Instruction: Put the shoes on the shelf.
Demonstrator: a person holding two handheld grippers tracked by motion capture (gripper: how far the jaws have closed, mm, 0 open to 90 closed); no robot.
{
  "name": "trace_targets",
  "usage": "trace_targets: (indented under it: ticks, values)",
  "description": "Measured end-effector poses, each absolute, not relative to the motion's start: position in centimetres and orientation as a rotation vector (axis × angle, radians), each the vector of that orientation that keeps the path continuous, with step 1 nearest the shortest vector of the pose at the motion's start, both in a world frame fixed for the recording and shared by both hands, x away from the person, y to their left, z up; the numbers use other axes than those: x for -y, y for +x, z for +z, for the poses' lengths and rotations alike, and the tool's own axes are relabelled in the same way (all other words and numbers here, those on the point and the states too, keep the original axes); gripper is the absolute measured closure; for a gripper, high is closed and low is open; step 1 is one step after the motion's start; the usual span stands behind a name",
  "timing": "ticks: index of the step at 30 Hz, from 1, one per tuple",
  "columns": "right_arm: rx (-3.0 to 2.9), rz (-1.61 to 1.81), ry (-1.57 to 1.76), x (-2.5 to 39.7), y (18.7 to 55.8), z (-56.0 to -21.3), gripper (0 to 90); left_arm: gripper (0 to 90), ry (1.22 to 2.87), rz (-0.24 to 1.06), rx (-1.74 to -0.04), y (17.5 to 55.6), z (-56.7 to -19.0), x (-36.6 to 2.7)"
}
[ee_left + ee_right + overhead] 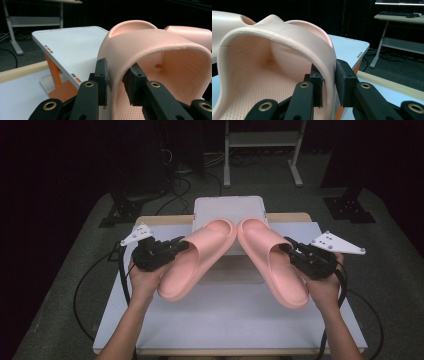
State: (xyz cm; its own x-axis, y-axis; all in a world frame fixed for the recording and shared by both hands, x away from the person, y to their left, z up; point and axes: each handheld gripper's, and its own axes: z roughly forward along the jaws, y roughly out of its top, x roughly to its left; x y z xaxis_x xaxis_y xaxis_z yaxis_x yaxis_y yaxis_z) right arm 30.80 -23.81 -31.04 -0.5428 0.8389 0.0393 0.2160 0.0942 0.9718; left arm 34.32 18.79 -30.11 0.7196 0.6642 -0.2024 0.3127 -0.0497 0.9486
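Two pink slippers are pinched by the strap: left slipper in left gripper, right slipper in right gripper.

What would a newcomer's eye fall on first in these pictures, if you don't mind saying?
Two pink slippers: the left slipper and the right slipper are held over the middle of the table, toes nearly meeting above a white stand. The left gripper and the right gripper each pinch the outer side of a slipper's strap, one jaw inside, one outside.

White stand (orange legs), table
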Motion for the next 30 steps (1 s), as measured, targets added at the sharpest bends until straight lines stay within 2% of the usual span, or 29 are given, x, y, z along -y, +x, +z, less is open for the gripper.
trace_targets:
  ticks: [30]
  values:
    - [-1.823, 1.431, 1.045, 23.3, 34.2, -30.0, 75.7, 73.5, 1.693, 0.398, -0.866, 38.0, -28.8, -17.7]
